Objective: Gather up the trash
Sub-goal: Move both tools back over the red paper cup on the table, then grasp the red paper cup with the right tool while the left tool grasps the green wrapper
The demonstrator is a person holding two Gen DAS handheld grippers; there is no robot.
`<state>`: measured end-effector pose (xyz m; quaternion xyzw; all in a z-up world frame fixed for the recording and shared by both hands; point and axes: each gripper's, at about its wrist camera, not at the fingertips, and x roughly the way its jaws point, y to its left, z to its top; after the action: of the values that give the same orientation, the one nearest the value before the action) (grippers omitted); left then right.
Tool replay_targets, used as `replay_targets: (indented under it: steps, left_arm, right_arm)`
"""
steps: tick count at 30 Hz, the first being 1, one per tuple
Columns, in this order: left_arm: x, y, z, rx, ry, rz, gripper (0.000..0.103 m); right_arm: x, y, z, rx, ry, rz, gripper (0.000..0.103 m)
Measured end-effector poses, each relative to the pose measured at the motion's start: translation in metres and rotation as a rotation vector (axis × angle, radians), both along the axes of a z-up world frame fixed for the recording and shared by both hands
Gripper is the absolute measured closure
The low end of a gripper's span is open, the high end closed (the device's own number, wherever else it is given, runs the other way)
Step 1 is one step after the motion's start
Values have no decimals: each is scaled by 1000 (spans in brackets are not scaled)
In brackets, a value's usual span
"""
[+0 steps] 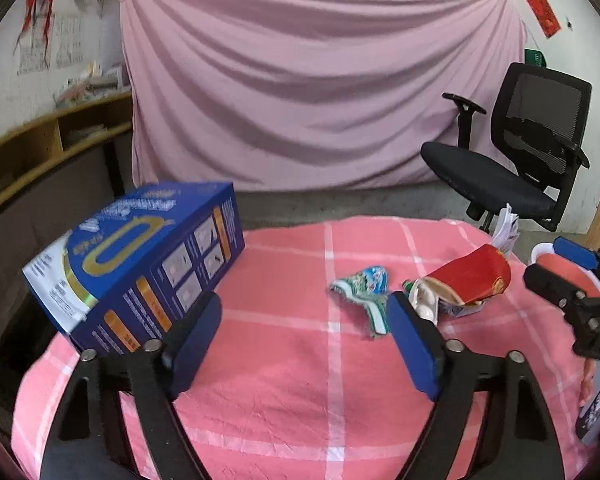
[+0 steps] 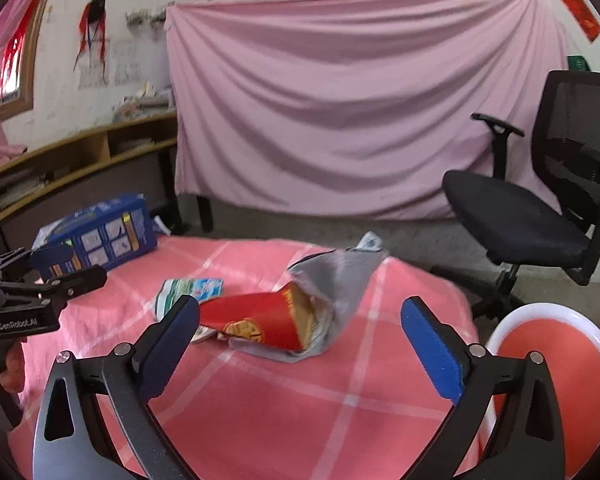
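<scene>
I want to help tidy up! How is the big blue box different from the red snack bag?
The blue box keeps its stiff, square shape, while the red snack bag is crumpled and torn open. The blue box sits at the table's left edge; the red snack bag lies near the middle, beside a green wrapper. The blue box looks bigger than the red snack bag. Both rest on the pink checked cloth, and no gripper touches either.

Left tool (image 1: 304, 344): black metal arms with slotted cut-outs, silver round screws at the pivots, flat blue pads on both fingers (image 1: 194, 344). Right tool (image 2: 300, 344): same build, black arms, silver screws, blue pads. White lettering "GenRobot.AI" on the left tool's black body, seen from the right camera.
</scene>
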<state>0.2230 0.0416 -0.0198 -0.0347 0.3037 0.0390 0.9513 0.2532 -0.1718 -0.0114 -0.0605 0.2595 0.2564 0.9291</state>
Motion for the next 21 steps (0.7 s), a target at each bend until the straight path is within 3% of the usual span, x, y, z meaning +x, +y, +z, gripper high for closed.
replay_targets:
  steps: [3, 6, 12, 13, 15, 21]
  left_arm:
    - [6, 8, -3, -36, 35, -7, 42]
    - [11, 13, -7, -56, 65, -16, 46]
    - [16, 20, -10, -96, 99, -24, 47]
    - [18, 20, -11, -100, 108, -32, 47]
    - [21, 19, -12, -112, 122, -47, 47]
    - [30, 17, -15, -171, 157, -96, 47]
  right_arm:
    - [7, 11, -5, -12, 55, 24, 2]
    - [13, 21, -9, -13, 94, 44, 3]
    - [18, 45, -20, -115, 120, 57, 3]
    - [19, 45, -22, -127, 126, 54, 8]
    - [21, 44, -22, -125, 138, 48, 16]
    - [23, 30, -20, -60, 159, 37, 19]
